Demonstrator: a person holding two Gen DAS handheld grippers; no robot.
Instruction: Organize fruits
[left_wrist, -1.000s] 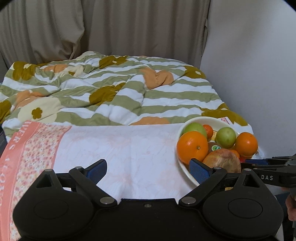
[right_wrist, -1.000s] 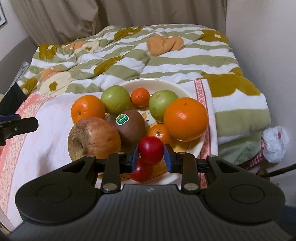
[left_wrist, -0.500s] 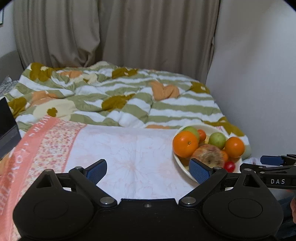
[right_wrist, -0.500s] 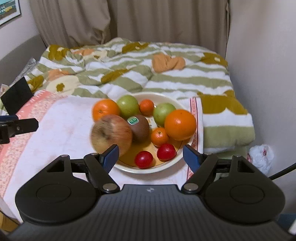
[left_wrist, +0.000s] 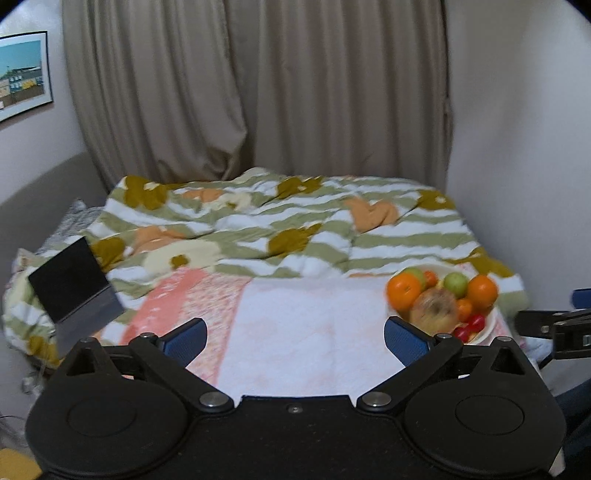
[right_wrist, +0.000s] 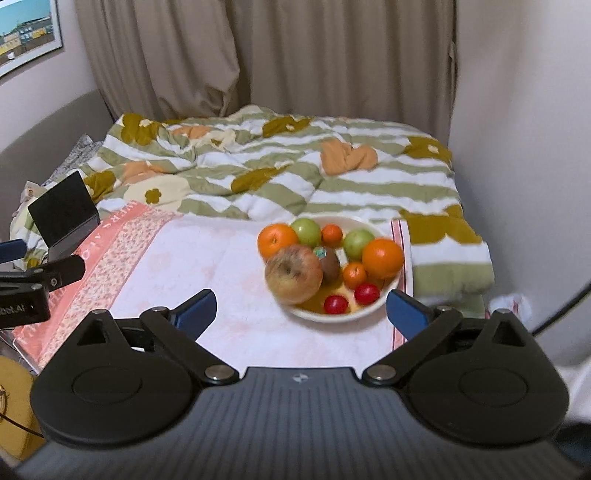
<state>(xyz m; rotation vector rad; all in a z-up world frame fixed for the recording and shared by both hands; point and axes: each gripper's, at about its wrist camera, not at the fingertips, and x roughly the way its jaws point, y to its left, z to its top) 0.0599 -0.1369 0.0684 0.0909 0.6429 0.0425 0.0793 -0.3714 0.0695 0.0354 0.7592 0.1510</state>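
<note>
A white bowl (right_wrist: 369, 222) stands on a pink-and-white towel (right_wrist: 207, 266) on the bed. It holds a large brownish apple (right_wrist: 293, 273), two oranges (right_wrist: 382, 257), two green fruits (right_wrist: 306, 231), a kiwi (right_wrist: 329, 263), two small mandarins and two red cherry tomatoes (right_wrist: 366, 292). My right gripper (right_wrist: 301, 308) hovers in front of the bowl and above it, its jaws opening with nothing between them. My left gripper (left_wrist: 295, 334) hangs over the towel, left of the bowl (left_wrist: 488, 328). Its jaws are opening too, and they are empty.
A striped, flowered quilt (right_wrist: 280, 177) covers the bed behind the towel. A black folded device (right_wrist: 62, 216) stands at the left edge of the bed. A wall runs close along the right, curtains hang at the back, and a white bag (right_wrist: 511, 302) lies on the floor.
My right gripper opened and let go of a red tomato, which now lies in the bowl. Both grippers drew back and rose, so the bowl looks smaller and farther away.
</note>
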